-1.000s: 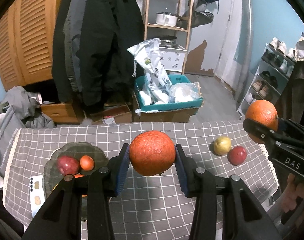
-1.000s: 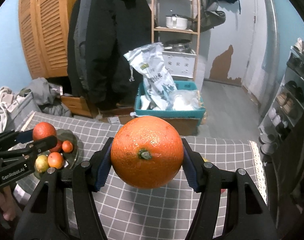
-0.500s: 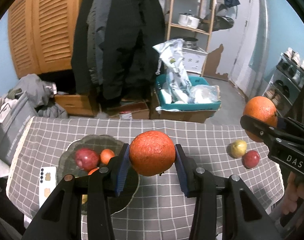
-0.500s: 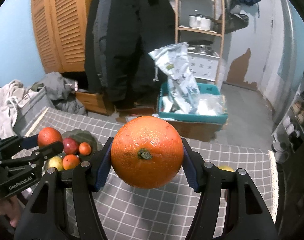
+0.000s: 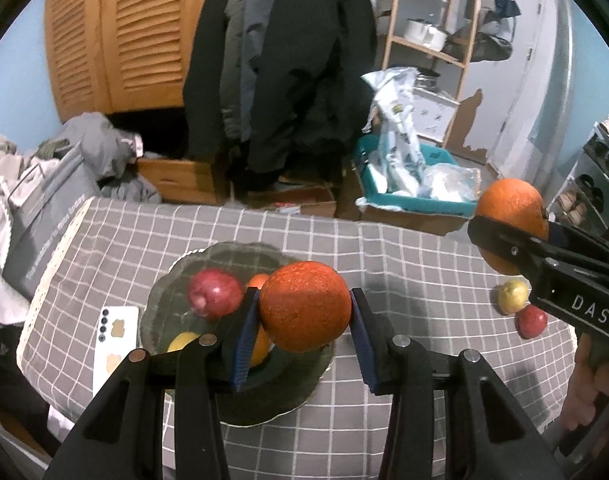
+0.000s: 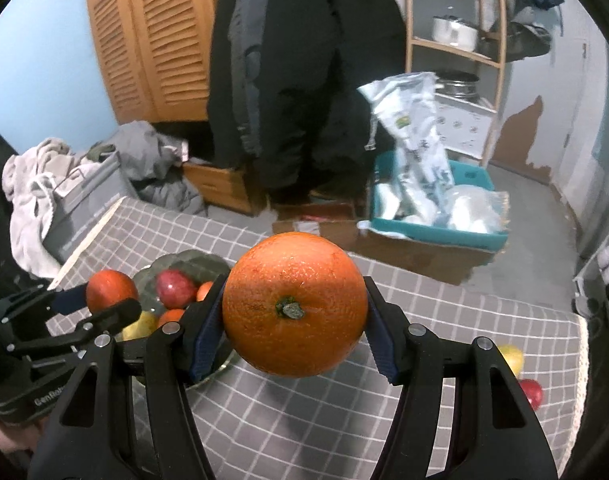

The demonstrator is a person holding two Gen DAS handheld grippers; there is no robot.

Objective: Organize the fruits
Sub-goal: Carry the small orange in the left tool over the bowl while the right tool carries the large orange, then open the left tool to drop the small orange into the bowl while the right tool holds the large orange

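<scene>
My left gripper (image 5: 304,312) is shut on a dark orange (image 5: 304,306) and holds it above the right side of a dark glass plate (image 5: 208,260). The plate holds a red apple (image 5: 214,292), a small orange (image 5: 257,280) and a yellow fruit (image 5: 183,340). My right gripper (image 6: 294,308) is shut on a large orange (image 6: 294,304) above the checked table, right of the plate (image 6: 192,260). It also shows in the left wrist view (image 5: 512,224). A yellow fruit (image 5: 512,296) and a red fruit (image 5: 531,320) lie on the table at the right.
A white phone (image 5: 114,344) lies left of the plate on the grey checked tablecloth (image 5: 404,272). Behind the table are a teal bin on a cardboard box (image 5: 416,200), hanging coats, a wooden shelf and a pile of clothes at the left.
Both grippers have moved left with their oranges. The left one has gone from mid-table to above the plate. The right one is nearer the plate.
</scene>
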